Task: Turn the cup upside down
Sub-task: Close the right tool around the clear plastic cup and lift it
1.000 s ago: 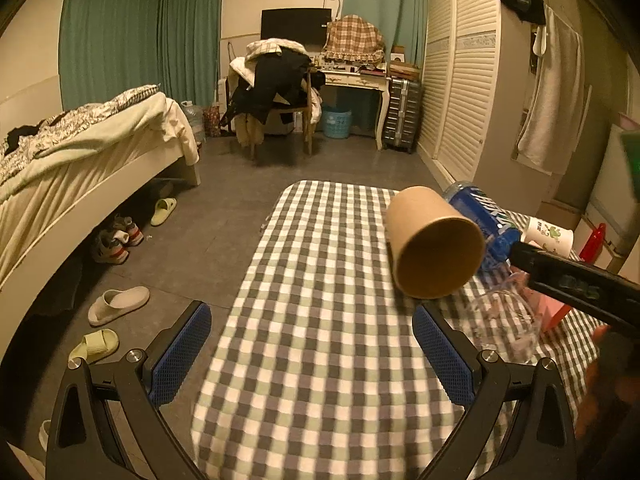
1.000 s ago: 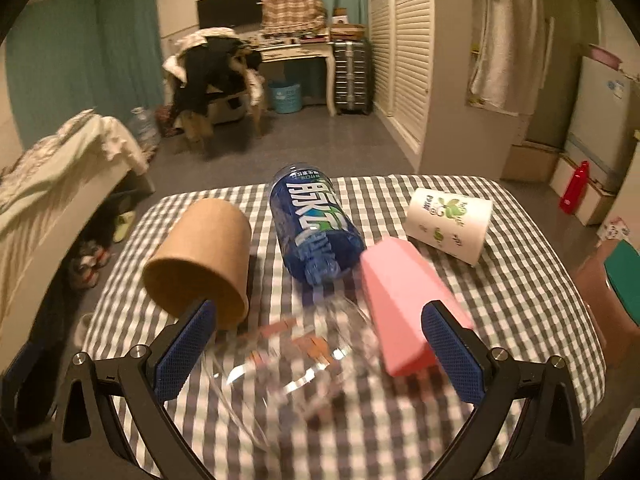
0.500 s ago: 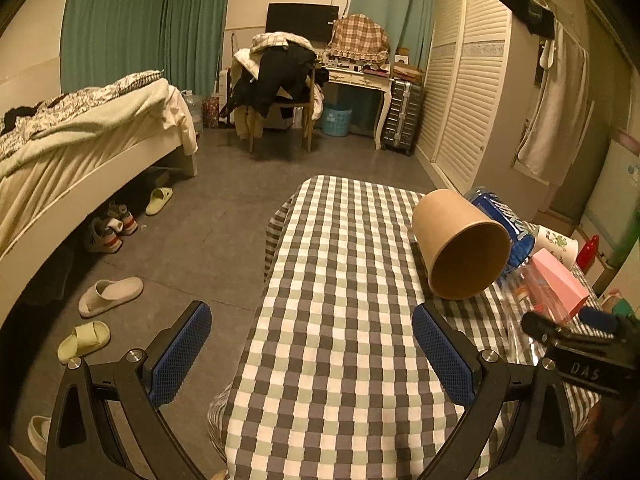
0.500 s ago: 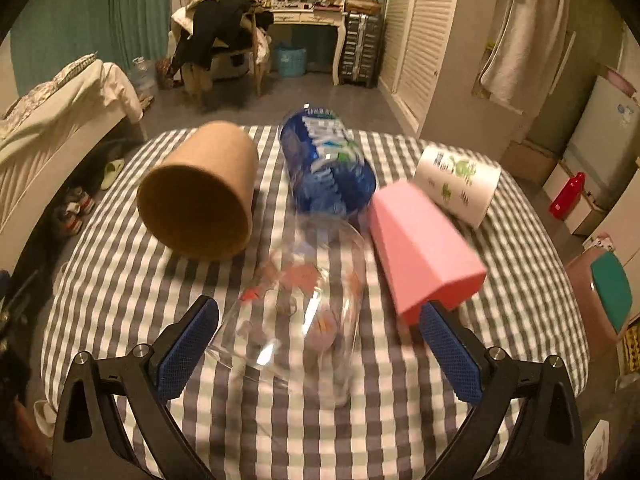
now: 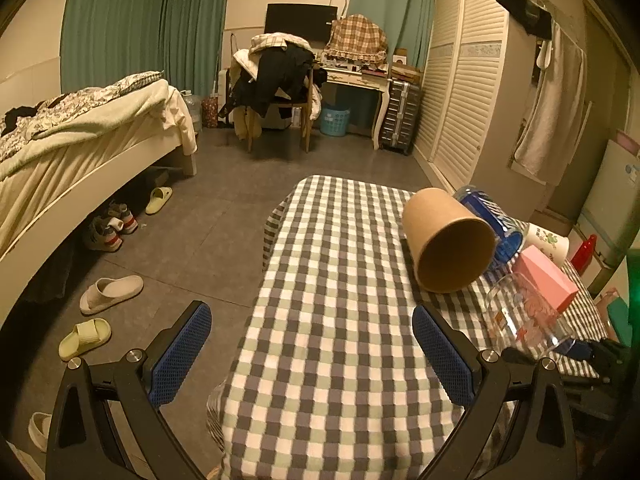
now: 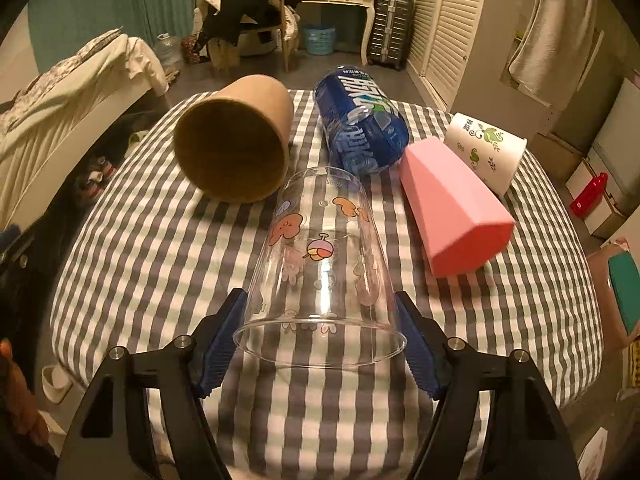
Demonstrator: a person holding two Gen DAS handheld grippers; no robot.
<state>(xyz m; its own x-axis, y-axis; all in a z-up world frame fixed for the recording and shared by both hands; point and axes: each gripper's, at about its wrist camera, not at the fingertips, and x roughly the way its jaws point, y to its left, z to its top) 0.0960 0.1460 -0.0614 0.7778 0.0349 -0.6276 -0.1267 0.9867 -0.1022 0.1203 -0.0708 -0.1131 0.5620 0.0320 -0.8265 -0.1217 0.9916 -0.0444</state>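
A clear plastic cup (image 6: pixel 320 264) with cartoon prints lies on its side on the checked tablecloth (image 6: pixel 160 248), mouth toward me. My right gripper (image 6: pixel 320 344) has closed its blue pads (image 6: pixel 220 344) against the cup's two sides near the rim. The same cup shows at the right in the left wrist view (image 5: pixel 520 316). My left gripper (image 5: pixel 312 352) is open and empty, above the near left part of the table.
A brown paper cup (image 6: pixel 236 144), a blue bottle (image 6: pixel 360 124), a pink box (image 6: pixel 452 208) and a white printed cup (image 6: pixel 484 152) lie behind the clear cup. The table edge drops to the floor at left, where slippers (image 5: pixel 108 292) and a bed (image 5: pixel 80 152) are.
My right gripper moved forward and its fingers closed in on the clear cup. My left gripper pulled back and to the left, away from the brown cup.
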